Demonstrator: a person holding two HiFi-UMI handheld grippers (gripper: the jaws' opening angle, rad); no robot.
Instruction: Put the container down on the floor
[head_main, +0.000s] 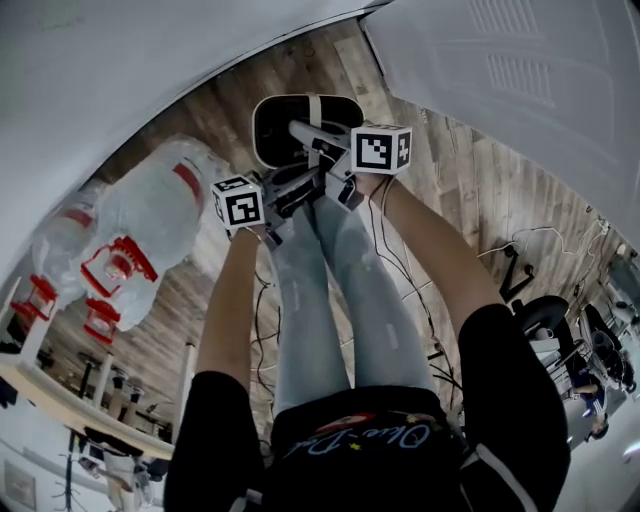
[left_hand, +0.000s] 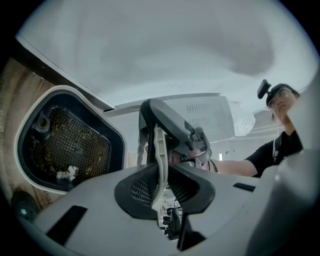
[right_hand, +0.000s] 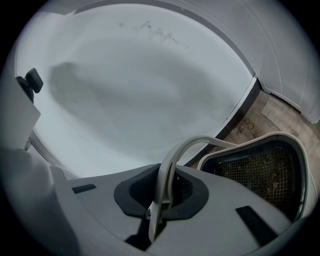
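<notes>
The container (head_main: 300, 128) is a dark basket with a white rim, a mesh bottom and a thin white handle (head_main: 315, 105). It hangs above the wooden floor, in front of the person's knees. My left gripper (head_main: 297, 188) and right gripper (head_main: 318, 140) meet at the handle from either side. In the left gripper view the white handle (left_hand: 159, 165) runs upright between the jaws, which are shut on it, and the container (left_hand: 65, 142) lies to the left. In the right gripper view the handle (right_hand: 165, 182) is pinched the same way, with the container (right_hand: 260, 172) at the right.
The wooden floor (head_main: 470, 190) runs under the container. A white wall (head_main: 110, 70) fills the upper left and a white panelled unit (head_main: 520, 80) the upper right. Clear-wrapped bottles with red caps (head_main: 140, 235) lie at the left. Cables (head_main: 410, 280) trail by the person's legs.
</notes>
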